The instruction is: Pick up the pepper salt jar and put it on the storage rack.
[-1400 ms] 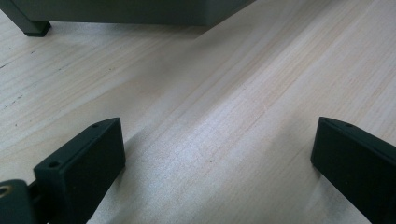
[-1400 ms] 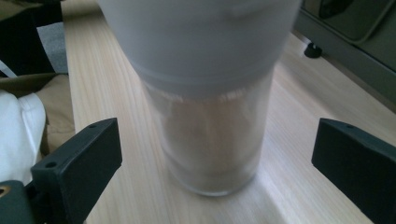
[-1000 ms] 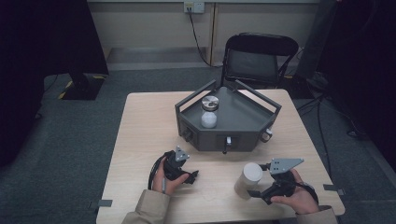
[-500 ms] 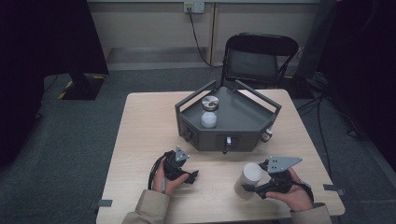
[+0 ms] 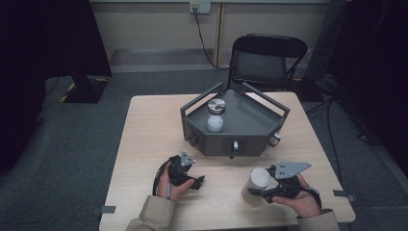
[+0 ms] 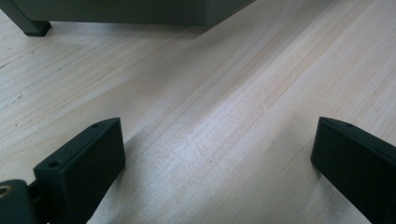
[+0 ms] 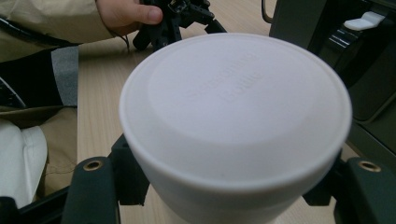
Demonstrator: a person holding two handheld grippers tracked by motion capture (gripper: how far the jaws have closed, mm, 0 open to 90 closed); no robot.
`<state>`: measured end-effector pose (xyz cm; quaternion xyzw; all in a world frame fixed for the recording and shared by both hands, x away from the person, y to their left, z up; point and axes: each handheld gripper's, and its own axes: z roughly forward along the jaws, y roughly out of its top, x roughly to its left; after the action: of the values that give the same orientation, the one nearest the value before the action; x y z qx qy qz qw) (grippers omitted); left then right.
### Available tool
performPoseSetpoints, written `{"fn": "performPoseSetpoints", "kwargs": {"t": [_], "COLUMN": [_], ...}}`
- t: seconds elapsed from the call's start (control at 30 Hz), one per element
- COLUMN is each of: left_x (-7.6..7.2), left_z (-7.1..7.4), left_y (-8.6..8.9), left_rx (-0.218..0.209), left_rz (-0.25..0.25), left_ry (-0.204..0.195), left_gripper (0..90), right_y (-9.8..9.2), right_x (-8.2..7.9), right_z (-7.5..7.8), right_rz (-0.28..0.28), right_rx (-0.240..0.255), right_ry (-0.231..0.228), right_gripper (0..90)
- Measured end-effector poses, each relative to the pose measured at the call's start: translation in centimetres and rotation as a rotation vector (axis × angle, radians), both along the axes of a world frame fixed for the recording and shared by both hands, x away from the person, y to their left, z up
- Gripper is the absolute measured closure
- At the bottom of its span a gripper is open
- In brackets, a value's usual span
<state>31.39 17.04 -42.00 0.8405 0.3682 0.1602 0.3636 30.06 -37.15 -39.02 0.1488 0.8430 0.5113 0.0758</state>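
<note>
Grasp stage is judged to be in hand: the right tongs (image 5: 257, 194) have their jaws set against both sides of the white container (image 5: 258, 183), which stands upright on the desk (image 5: 144, 139) near its front edge, right of centre. In the right gripper view the container's round white lid (image 7: 236, 112) sits directly between the two black jaws, each jaw touching the wall just under the lid's rim. The jaws appear closed on it, with no gap visible on either side. Whether its base is still on the desk or just clear of it cannot be told.

Left tongs (image 5: 195, 179) rest low over the desk at front left, well apart from the container. The left gripper view shows their jaws spread wide, with bare wood grain between them and nothing held.

Behind both, mid-desk, stands the dark grey tray (image 5: 250, 126) with raised handles. A glass jar with a metal lid (image 5: 216, 115) stands upright inside it, toward the left of the tray floor. The rest of the floor is free.

Judgement on the next move: the work appears to be the carrying of the container toward the tray. This calls for a firm hold, a lift high enough to clear the tray's front wall and rail, and a path forward and leftward that keeps away from the jar. A squeeze set high near the lid could let the body swing or tip, so the lift is best kept vertical and slow.
</note>
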Motion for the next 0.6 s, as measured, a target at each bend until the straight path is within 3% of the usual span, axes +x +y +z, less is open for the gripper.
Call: {"fn": "performPoseSetpoints", "kwargs": {"t": [0.43, 0.6], "left_x": [0.0, 0.0], "left_z": [0.0, 0.0], "left_y": [0.0, 0.0], "left_rx": [0.000, 0.000], "left_rz": [0.000, 0.000], "left_ry": [0.001, 0.001], "left_gripper": [2.4, 2.4], "right_y": [0.4, 0.2], "right_x": [0.2, 0.1], "right_z": [1.0, 1.6], "right_rz": [0.005, -0.007], "right_rx": [-0.028, -0.008], "right_ry": [-0.003, -0.006], "right_gripper": [34.1, 34.2]}}
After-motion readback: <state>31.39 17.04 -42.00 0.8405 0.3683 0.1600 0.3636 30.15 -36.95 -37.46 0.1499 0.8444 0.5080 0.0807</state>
